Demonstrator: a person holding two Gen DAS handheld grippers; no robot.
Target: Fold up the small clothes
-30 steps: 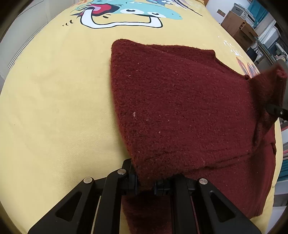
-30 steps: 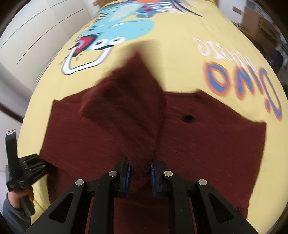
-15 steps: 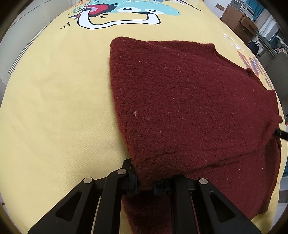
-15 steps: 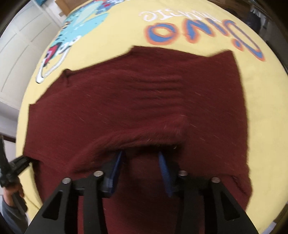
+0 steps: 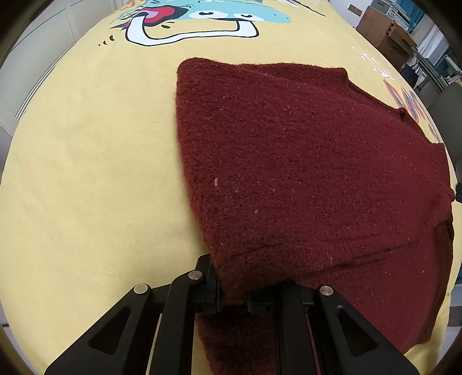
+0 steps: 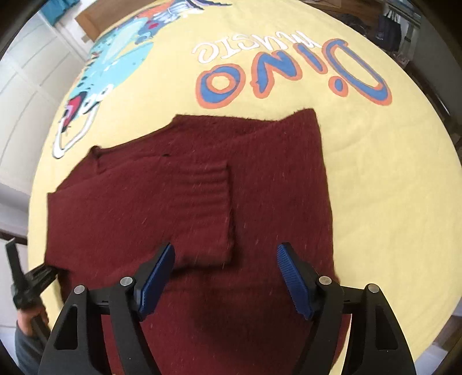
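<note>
A dark red knitted sweater [image 5: 303,173] lies on a yellow printed sheet [image 5: 86,173]. My left gripper [image 5: 234,294] is shut on a folded edge of the sweater at its near left side. In the right wrist view the sweater [image 6: 260,178] lies flat with a sleeve [image 6: 202,207] folded across its body, the ribbed cuff pointing right. My right gripper [image 6: 225,277] is open and empty just above the sweater, its blue pads [image 6: 291,277] either side of the sleeve's near edge. The left gripper also shows in the right wrist view [image 6: 43,274], at the sweater's left edge.
The sheet [image 6: 389,173] carries a blue dinosaur print [image 5: 202,17] and "DINO" lettering [image 6: 288,75]. White cupboards [image 6: 26,86] stand on the left, and a wooden cabinet [image 5: 384,34] and shelves stand beyond the sheet on the right.
My right gripper carried the sleeve across the sweater, laid it flat, opened and let it go. My left gripper has kept its hold in the same place.
</note>
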